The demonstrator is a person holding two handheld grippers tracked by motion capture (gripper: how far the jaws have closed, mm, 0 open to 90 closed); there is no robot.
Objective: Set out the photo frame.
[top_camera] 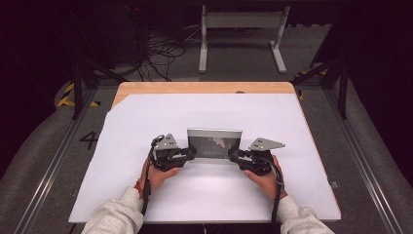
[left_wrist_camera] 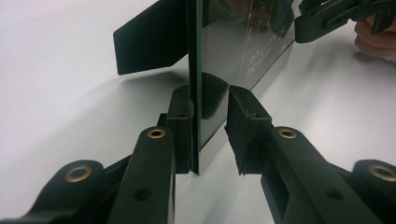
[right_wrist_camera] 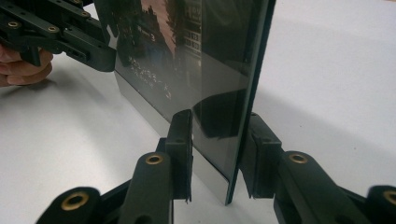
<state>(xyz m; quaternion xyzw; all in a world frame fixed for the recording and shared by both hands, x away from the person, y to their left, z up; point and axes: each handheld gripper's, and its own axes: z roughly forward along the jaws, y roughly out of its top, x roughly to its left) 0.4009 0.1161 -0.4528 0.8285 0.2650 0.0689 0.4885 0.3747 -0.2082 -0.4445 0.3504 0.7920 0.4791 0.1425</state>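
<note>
A glossy dark photo frame (top_camera: pixel 214 141) stands upright on the white sheet, a little tilted back. In the left gripper view its black back prop (left_wrist_camera: pixel 140 42) shows behind it. My left gripper (top_camera: pixel 191 153) straddles the frame's left end. In its own view (left_wrist_camera: pixel 210 135) one pad lies against the frame's back, and a gap separates the other pad from the glass (left_wrist_camera: pixel 233 46). My right gripper (top_camera: pixel 233 156) straddles the right end. Its own view (right_wrist_camera: pixel 215 154) shows one pad at the back of the frame (right_wrist_camera: pixel 210 70) and the other clear of the front.
The white sheet (top_camera: pixel 146 195) covers most of a wooden table (top_camera: pixel 195 87). Beyond the far edge lie floor cables (top_camera: pixel 160 53) and a white metal stand (top_camera: pixel 241 29). A person's hands and pale sleeves come in from the bottom edge.
</note>
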